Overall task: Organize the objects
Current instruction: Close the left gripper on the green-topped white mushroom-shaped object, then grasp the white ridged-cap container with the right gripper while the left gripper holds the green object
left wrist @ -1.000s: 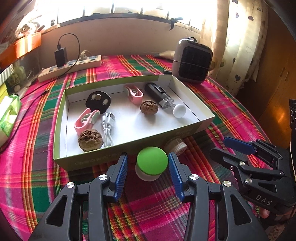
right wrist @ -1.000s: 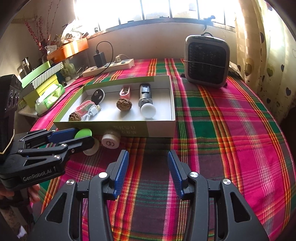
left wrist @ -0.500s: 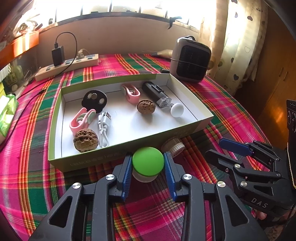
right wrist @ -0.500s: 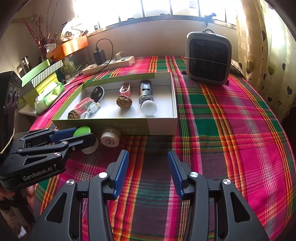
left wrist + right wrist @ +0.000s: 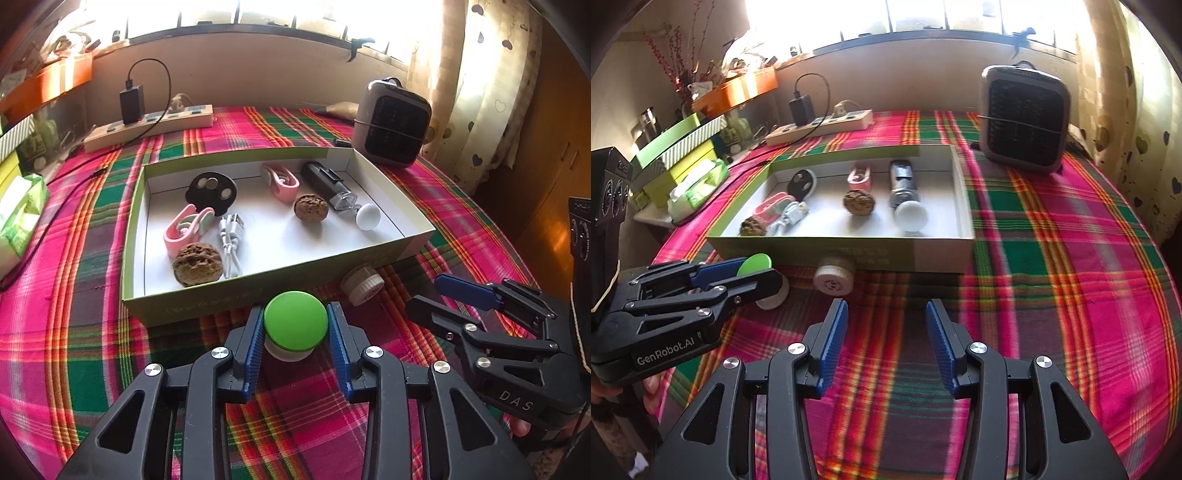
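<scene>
My left gripper (image 5: 295, 334) is shut on a green-topped white knob (image 5: 295, 320), just in front of the green-sided open box (image 5: 258, 291); it also shows in the right wrist view (image 5: 755, 263). A small beige round cap (image 5: 362, 285) lies against the box's front wall (image 5: 833, 277). The box holds walnuts (image 5: 197, 264), pink clips (image 5: 184, 229), a white cable (image 5: 231, 236), a black disc (image 5: 211, 190), a dark cylinder (image 5: 327, 184) and a white knob (image 5: 367, 217). My right gripper (image 5: 884, 332) is open and empty over the plaid cloth.
A small grey heater (image 5: 1025, 118) stands at the back right. A power strip with a black charger (image 5: 147, 123) lies at the back. Green boxes and a tissue pack (image 5: 696, 184) sit at the left table edge. Curtains hang at the right.
My left gripper has closed around the green-topped knob and now grips it. The right gripper has stayed open and shifted slightly.
</scene>
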Demonstrator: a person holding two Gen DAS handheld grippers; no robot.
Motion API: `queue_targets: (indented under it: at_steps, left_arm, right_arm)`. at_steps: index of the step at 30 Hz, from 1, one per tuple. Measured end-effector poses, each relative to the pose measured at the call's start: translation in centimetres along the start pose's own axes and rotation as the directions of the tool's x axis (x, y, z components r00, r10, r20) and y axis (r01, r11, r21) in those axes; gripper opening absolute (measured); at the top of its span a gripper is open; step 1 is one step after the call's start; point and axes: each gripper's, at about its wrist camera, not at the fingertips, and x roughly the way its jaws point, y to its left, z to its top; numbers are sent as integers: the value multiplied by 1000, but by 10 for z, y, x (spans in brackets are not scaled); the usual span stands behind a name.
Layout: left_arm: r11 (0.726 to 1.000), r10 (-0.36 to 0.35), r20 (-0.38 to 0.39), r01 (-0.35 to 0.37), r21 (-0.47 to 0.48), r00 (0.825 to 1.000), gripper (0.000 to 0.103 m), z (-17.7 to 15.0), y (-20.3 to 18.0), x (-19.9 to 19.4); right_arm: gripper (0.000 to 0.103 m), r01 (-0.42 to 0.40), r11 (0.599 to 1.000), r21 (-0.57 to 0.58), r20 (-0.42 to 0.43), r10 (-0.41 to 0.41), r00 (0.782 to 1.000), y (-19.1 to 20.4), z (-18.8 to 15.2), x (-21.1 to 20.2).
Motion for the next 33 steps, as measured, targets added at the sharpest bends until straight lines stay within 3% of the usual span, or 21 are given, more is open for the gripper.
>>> queue_targets:
  at_steps: [8,33]
  left_arm:
    - [999,29,6,-29,-28,1000,31,-7,14,-8]
    - [998,0,-5,-1,-56,1000,31,-9,27,1]
  right_arm:
    - [46,-38,999,-38,-16,37,999,22,9,14]
    - [46,3,1000,-15,-49,-4,999,25,18,35]
